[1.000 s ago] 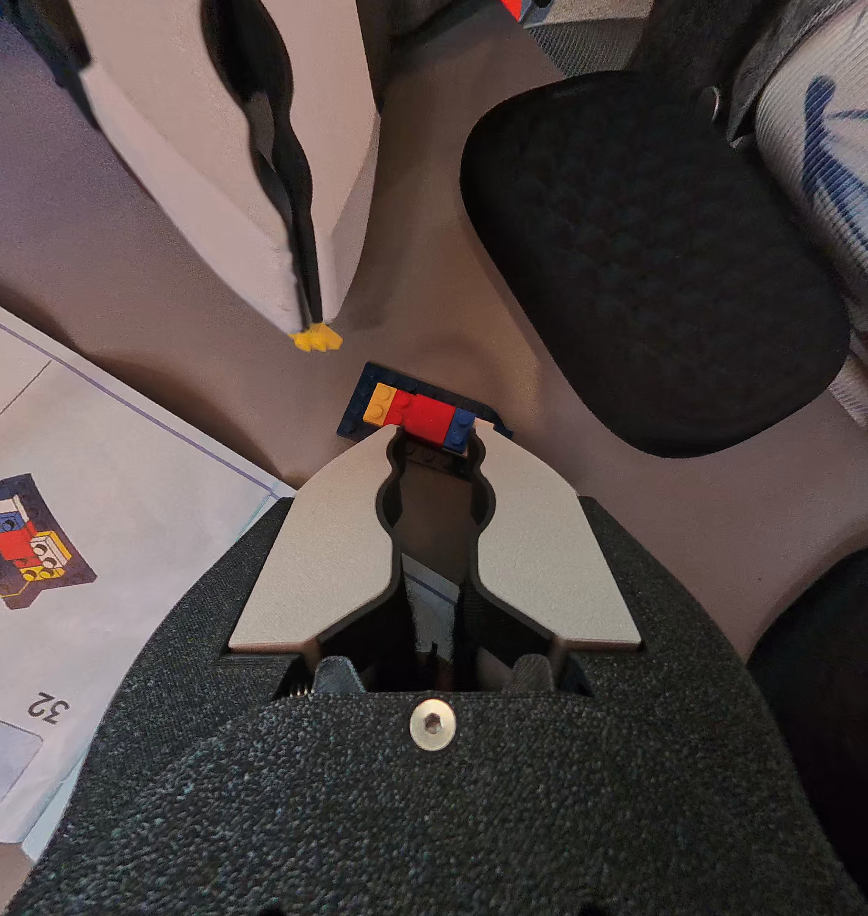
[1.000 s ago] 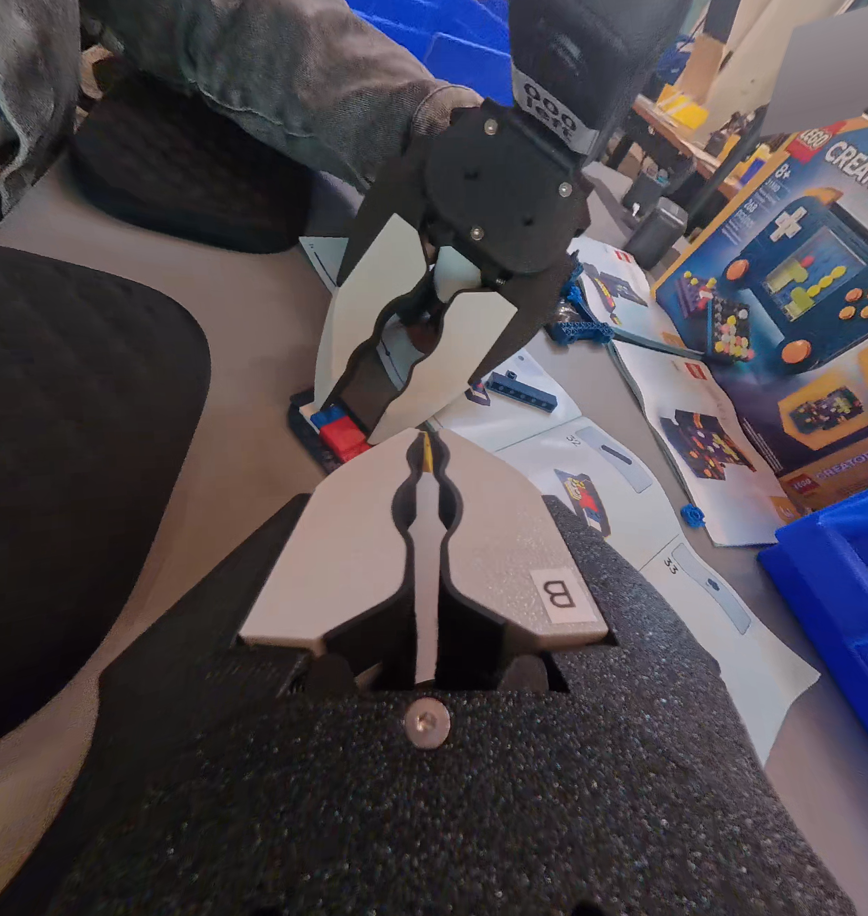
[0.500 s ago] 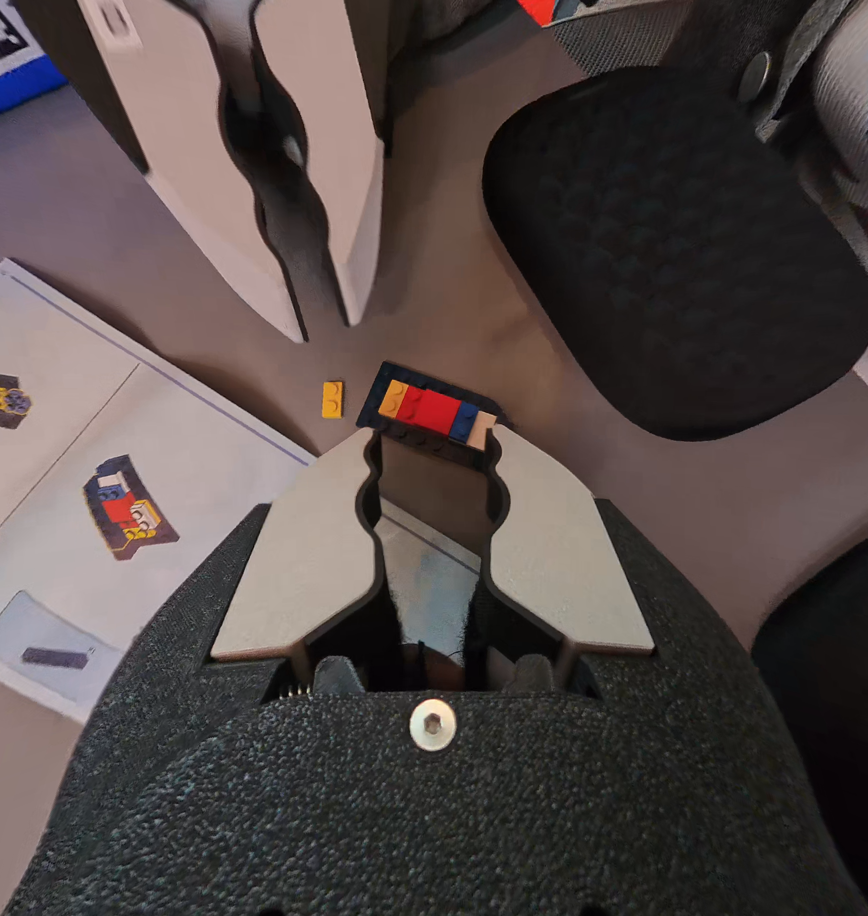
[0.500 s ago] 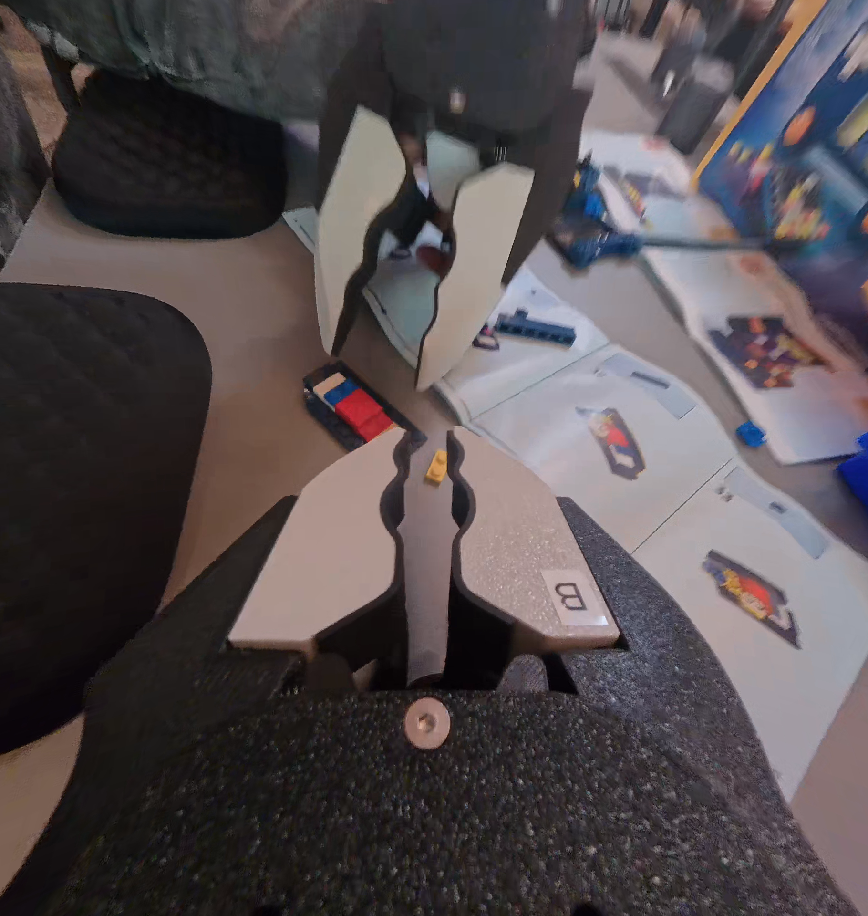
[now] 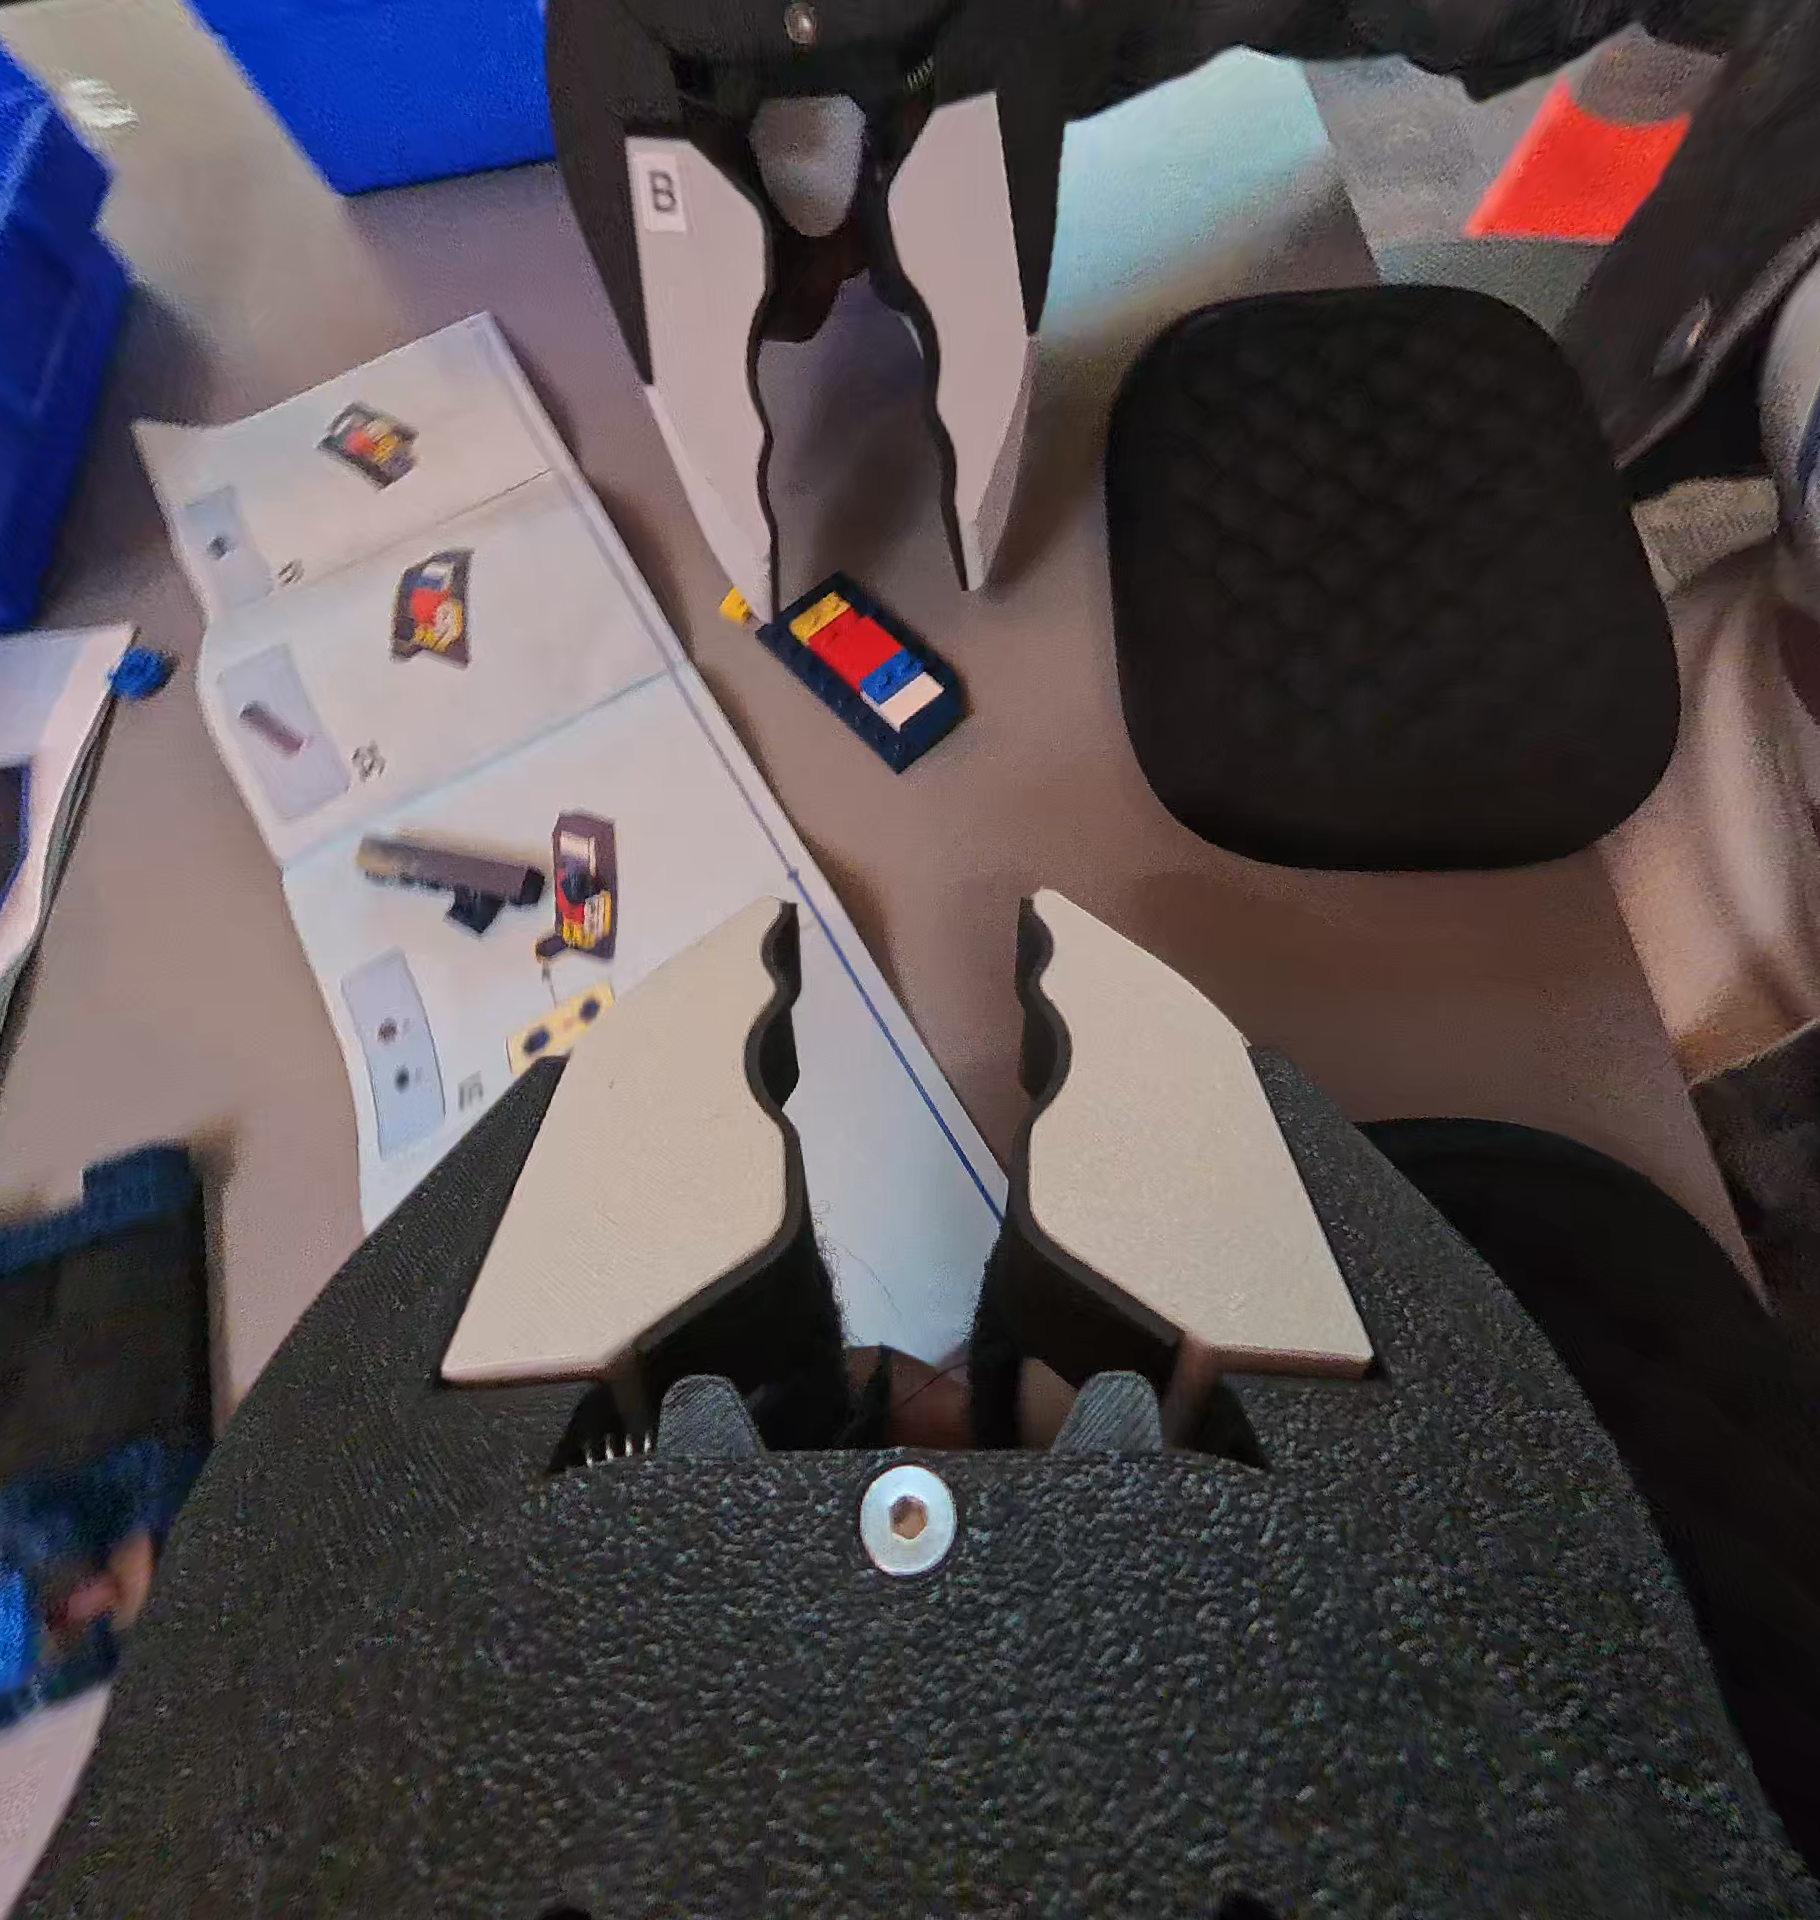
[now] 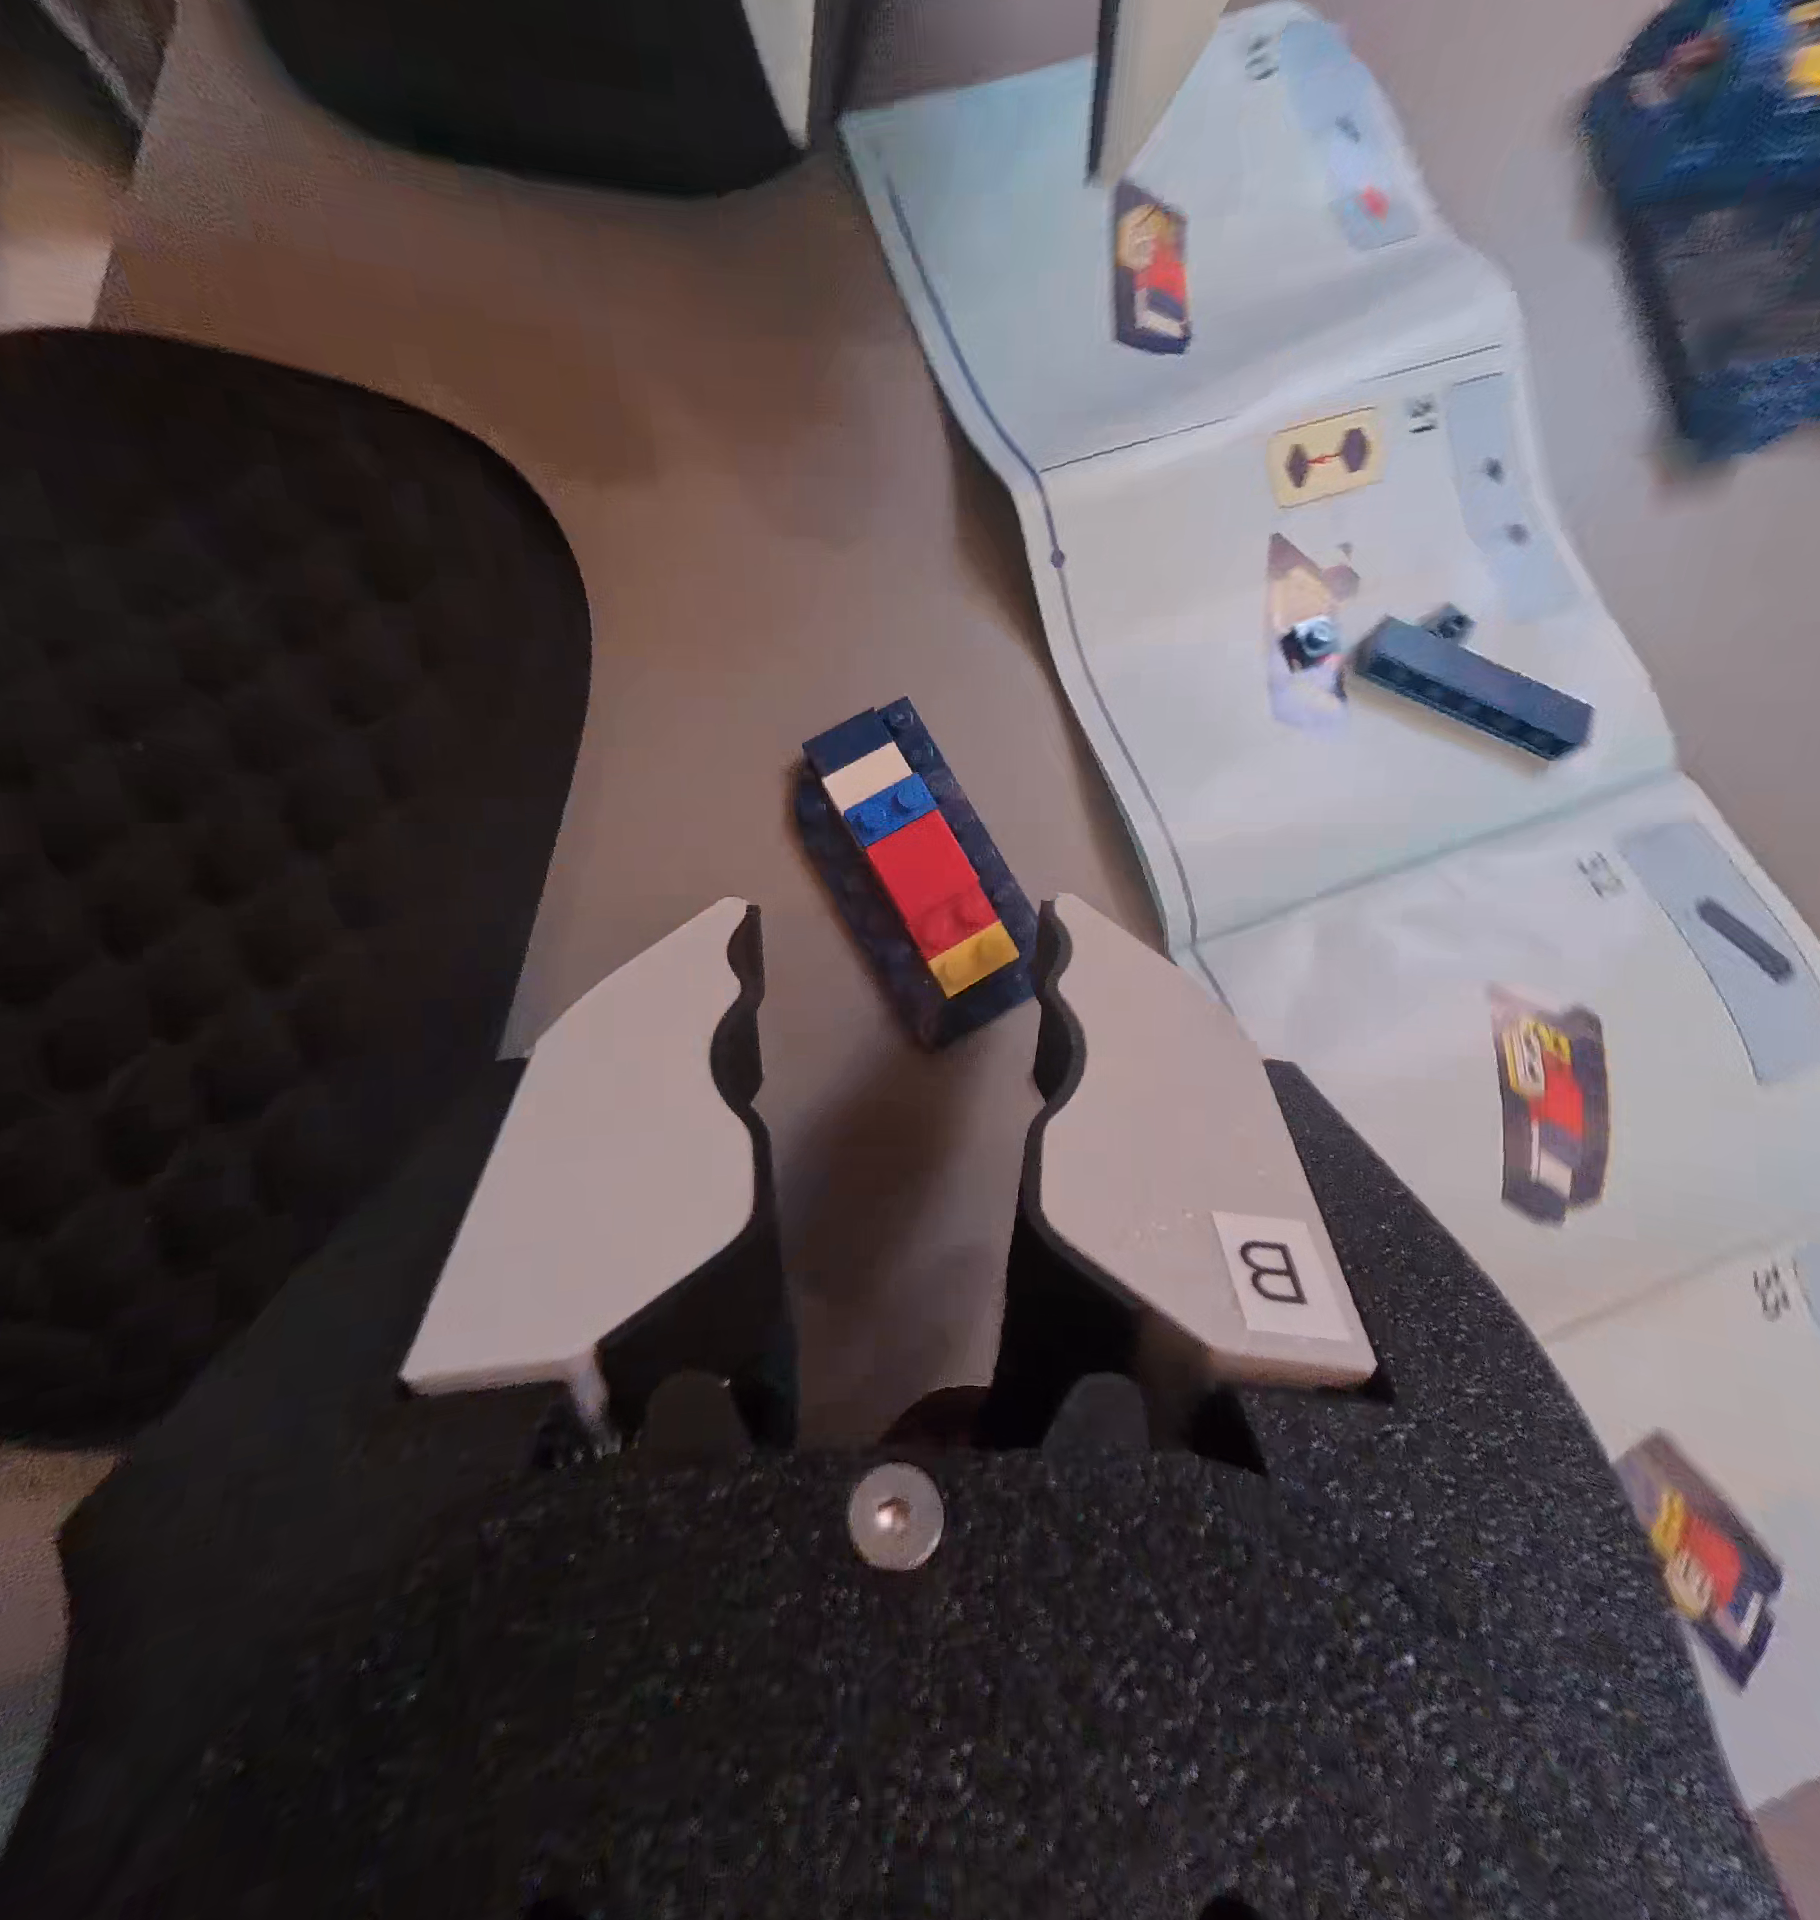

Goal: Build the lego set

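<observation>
Your right tongs (image 6: 890, 904) hang released above the brick plate (image 6: 911, 873) on the surface (image 6: 740, 499), gripping nothing. Your left tongs (image 5: 906, 904) are released too, bare, well short of that plate.

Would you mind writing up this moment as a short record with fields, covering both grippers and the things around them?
Surface: brown table
Left gripper: open, empty, above the edge of the instruction sheet
Right gripper: open, empty, above the brick assembly's yellow end
Brick assembly: dark blue plate carrying white, blue, red and yellow bricks, flat on the table
Loose yellow piece: on the table beside the assembly
Dark bar brick: lying on the instruction sheet
Black pad: beside the assembly
</observation>
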Action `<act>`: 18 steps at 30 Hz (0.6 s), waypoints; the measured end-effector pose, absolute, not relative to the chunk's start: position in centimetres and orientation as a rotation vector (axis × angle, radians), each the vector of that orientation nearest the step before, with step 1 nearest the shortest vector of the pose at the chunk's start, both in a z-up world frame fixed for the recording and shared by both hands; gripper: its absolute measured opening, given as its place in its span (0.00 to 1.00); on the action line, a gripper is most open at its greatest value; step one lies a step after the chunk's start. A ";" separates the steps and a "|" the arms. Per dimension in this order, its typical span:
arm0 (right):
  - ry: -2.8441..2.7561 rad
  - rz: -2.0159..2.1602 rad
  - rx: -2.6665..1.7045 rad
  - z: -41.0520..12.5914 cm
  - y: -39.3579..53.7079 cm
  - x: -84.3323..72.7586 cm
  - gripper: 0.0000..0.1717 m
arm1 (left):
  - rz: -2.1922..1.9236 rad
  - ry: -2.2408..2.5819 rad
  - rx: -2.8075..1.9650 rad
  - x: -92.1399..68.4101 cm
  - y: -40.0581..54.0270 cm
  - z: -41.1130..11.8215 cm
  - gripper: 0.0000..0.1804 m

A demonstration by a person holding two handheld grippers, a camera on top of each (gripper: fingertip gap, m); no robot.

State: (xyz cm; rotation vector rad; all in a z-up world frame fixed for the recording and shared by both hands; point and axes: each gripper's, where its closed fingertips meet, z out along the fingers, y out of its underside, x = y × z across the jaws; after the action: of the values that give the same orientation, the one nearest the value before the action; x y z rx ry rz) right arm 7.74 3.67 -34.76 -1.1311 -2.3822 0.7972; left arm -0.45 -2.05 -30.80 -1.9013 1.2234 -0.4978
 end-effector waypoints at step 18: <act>-2.656 0.654 -0.587 -31.4 0.6 -0.2 0.15 | -0.285 0.934 -2.065 -6.8 -2.6 -35.1 0.21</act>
State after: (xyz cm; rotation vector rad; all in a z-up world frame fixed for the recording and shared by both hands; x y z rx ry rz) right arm -0.24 0.63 -31.38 -0.5869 -2.6561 0.6542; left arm -6.82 -2.61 -35.07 -2.0653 0.9339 -0.2849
